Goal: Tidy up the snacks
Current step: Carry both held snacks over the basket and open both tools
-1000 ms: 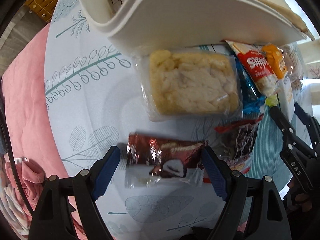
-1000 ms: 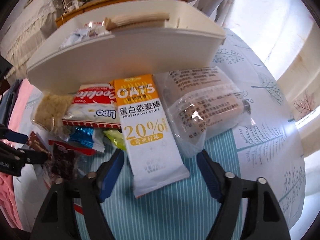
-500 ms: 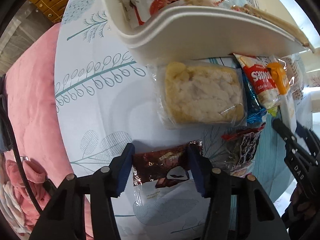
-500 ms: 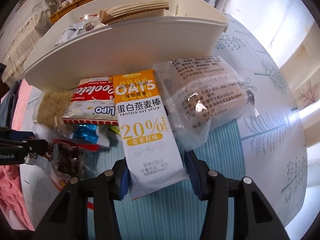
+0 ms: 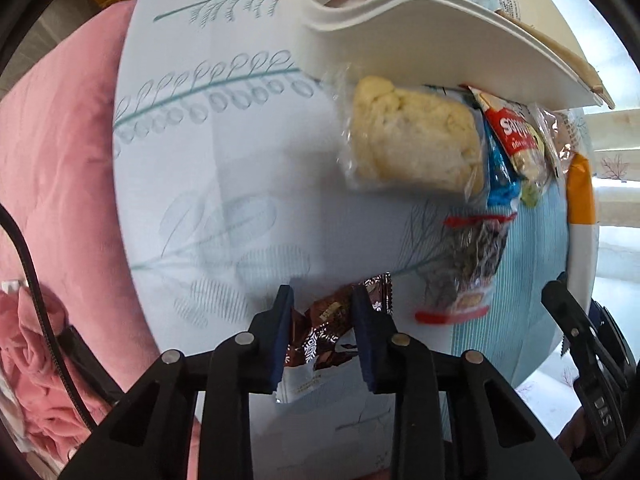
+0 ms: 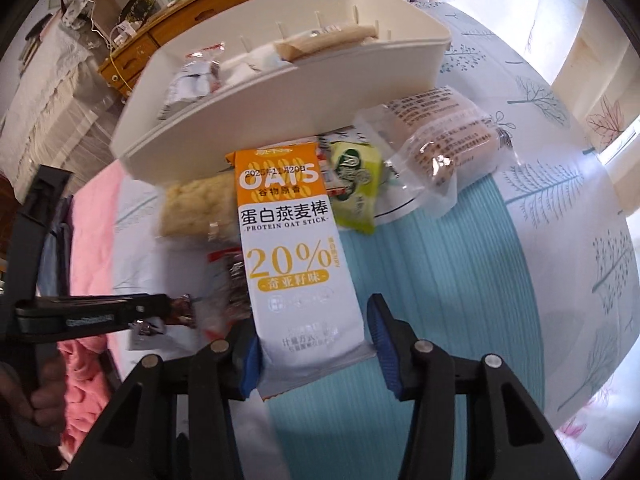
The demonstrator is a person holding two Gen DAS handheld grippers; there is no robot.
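My left gripper (image 5: 322, 300) points down at the table, and its jaws are closing on a brown chocolate snack packet (image 5: 328, 332) that crumples between the blue pads. My right gripper (image 6: 312, 320) is shut on the lower end of an orange and white oat stick packet (image 6: 292, 240), which hangs lifted above the other snacks. A white bin (image 6: 280, 120) stands behind the snacks with several packets inside. In the right wrist view the left gripper (image 6: 152, 308) shows from the side at the left. The right gripper's fingers (image 5: 568, 320) show at the right edge of the left wrist view.
On the leaf-print tablecloth (image 5: 224, 184) below the bin lie a yellow pastry in clear wrap (image 5: 412, 140), a red and white cookie packet (image 5: 516, 136), a blue wrapper (image 5: 500, 184), a dark red-edged packet (image 5: 472, 264), a green packet (image 6: 356, 184) and a clear-wrapped bun (image 6: 440, 136). A pink blanket (image 5: 60, 160) lies left of the table.
The left jaws have narrowed from wide apart onto the chocolate packet. The right jaws have closed on the oat stick packet and raised it, uncovering a green packet.
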